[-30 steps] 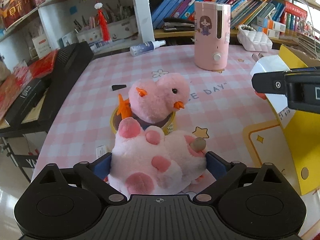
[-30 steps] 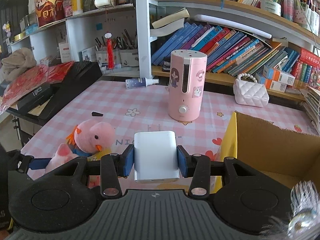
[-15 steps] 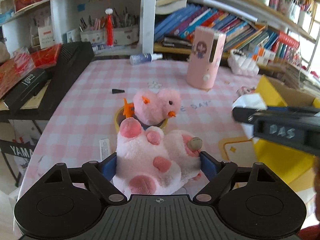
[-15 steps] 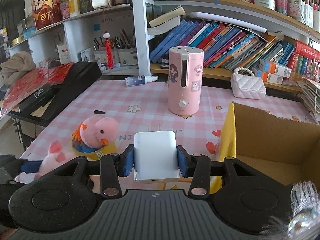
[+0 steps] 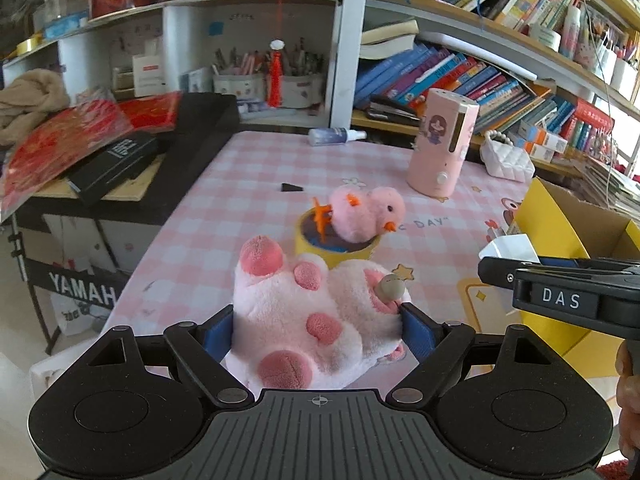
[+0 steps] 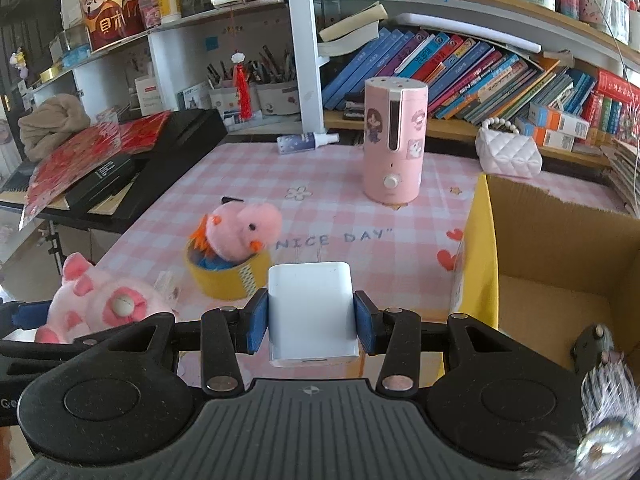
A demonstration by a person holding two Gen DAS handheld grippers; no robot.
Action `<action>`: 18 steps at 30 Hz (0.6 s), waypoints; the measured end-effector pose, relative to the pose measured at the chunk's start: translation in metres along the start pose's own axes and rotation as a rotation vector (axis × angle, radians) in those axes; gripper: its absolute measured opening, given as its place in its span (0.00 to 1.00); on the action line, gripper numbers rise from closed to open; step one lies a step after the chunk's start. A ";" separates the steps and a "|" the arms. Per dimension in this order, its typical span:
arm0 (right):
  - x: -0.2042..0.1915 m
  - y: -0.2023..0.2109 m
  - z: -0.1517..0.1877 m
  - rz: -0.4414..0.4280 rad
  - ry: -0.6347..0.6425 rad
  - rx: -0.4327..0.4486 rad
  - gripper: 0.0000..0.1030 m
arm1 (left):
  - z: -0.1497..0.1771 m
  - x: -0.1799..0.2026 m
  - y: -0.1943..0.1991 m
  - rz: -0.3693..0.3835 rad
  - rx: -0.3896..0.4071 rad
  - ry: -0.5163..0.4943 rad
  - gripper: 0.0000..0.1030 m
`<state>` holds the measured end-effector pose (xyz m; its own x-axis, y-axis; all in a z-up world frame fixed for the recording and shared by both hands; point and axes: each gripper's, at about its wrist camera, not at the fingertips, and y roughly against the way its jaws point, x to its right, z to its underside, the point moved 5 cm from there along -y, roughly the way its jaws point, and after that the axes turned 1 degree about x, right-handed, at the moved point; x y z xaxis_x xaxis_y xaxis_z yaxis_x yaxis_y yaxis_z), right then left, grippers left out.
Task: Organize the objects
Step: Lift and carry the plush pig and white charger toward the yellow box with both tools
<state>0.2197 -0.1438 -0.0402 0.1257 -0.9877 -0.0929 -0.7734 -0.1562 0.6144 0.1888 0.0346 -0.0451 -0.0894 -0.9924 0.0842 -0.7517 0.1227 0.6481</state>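
My left gripper (image 5: pixel 318 330) is shut on a white plush toy with pink spots (image 5: pixel 308 320), held off the pink checked table (image 5: pixel 224 216). The same plush (image 6: pixel 108 304) shows at the left of the right wrist view. My right gripper (image 6: pixel 311 322) is shut on a white charger block (image 6: pixel 310 312), just left of the open cardboard box (image 6: pixel 560 264). That block (image 5: pixel 510 246) and the right gripper also appear at the right of the left wrist view. A pink chick plush (image 5: pixel 370 212) sits on a yellow tape roll (image 5: pixel 336 250).
A pink humidifier (image 6: pixel 394 144) stands at the table's back, with a small spray bottle (image 6: pixel 306 142) lying left of it and a white quilted purse (image 6: pixel 508 154) to the right. Bookshelves run behind. A black keyboard (image 5: pixel 168 152) with red packets borders the table's left side.
The left gripper has squeezed tighter on the plush, lifted it and drawn back from the chick. The right gripper with the charger has drifted a little toward the box.
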 end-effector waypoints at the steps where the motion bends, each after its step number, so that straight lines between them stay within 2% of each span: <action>1: -0.002 0.002 0.002 -0.001 -0.001 -0.002 0.40 | 0.002 -0.002 0.003 -0.002 0.000 0.002 0.83; 18: -0.038 0.054 0.055 0.002 -0.028 -0.045 0.40 | 0.052 -0.029 0.065 -0.006 -0.005 0.012 0.83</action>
<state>0.1392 -0.1150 -0.0470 0.1064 -0.9879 -0.1132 -0.7446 -0.1546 0.6494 0.1087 0.0707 -0.0446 -0.0770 -0.9931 0.0889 -0.7492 0.1165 0.6520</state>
